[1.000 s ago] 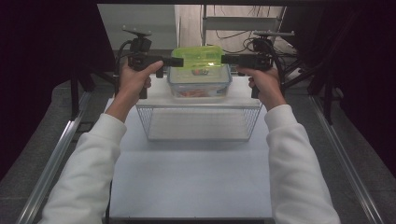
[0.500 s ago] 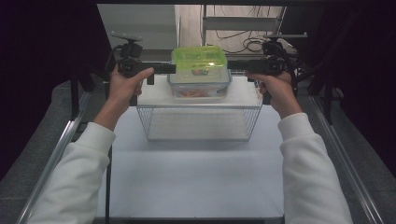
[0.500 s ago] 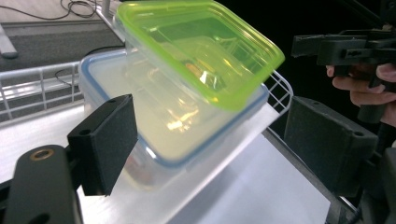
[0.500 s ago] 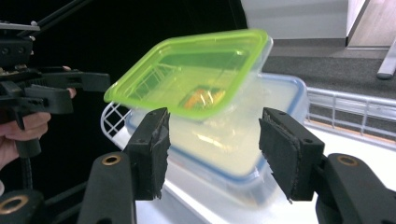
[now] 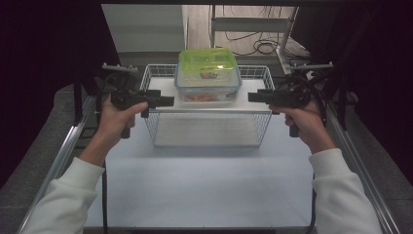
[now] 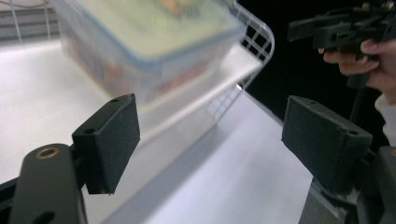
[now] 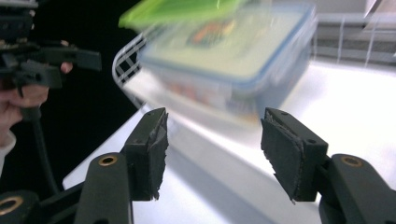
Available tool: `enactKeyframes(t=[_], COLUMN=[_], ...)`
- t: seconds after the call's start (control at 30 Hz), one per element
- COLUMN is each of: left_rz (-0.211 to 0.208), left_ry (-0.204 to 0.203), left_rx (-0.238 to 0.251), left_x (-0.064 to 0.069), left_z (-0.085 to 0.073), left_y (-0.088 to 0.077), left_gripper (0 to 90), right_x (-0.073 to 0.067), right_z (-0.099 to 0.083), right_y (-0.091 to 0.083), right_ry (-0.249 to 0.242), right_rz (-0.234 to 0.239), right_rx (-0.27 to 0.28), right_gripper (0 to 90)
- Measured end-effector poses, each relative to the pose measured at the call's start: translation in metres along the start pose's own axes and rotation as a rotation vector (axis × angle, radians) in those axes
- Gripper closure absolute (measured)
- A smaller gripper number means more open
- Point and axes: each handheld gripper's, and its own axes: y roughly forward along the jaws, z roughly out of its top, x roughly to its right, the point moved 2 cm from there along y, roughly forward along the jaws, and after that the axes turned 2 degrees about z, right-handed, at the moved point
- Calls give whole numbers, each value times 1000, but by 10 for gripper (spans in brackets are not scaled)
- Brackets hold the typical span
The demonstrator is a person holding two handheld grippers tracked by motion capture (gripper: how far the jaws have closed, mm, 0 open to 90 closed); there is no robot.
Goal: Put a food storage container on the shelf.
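Note:
A clear food box with a blue rim [image 5: 208, 87] stands in the far half of a white wire basket [image 5: 209, 111], with a green-lidded box [image 5: 207, 60] stacked on it. My left gripper [image 5: 170, 101] hovers left of the basket's front rim and points at the box. My right gripper [image 5: 251, 96] hovers to the right, likewise pointed inward. Both are apart from the box. In the left gripper view the jaws [image 6: 217, 126] stand open and empty, the box [image 6: 140, 42] beyond them. The right gripper's jaws [image 7: 219, 149] have just been opening, with nothing between them.
The basket sits at the far end of a white table [image 5: 204, 185] with metal rails along both sides [image 5: 63, 151]. Cables and a metal frame [image 5: 253, 29] lie behind the table. Dark space flanks both sides.
Both grippers let go of the box's sides and drew outward and back toward the person. The box now rests lower, inside the basket.

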Motion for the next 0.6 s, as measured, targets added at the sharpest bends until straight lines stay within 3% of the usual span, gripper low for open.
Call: enactKeyframes(t=[0.23, 0.37, 0.6], left_rz=[-5, -9, -6], left_ry=[38, 37, 12], left_rx=[-12, -51, -131], left_x=[1, 0, -4], left_z=[-54, -89, -138], left_y=[-5, -3, 6], left_gripper=[199, 197, 197], right_x=[0, 2, 12], right_z=[-49, -84, -138], right_y=[1, 6, 21], right_ry=[-15, -8, 15], right_rz=[22, 36, 7], right_rx=[-45, -78, -177], right_gripper=[383, 372, 358])
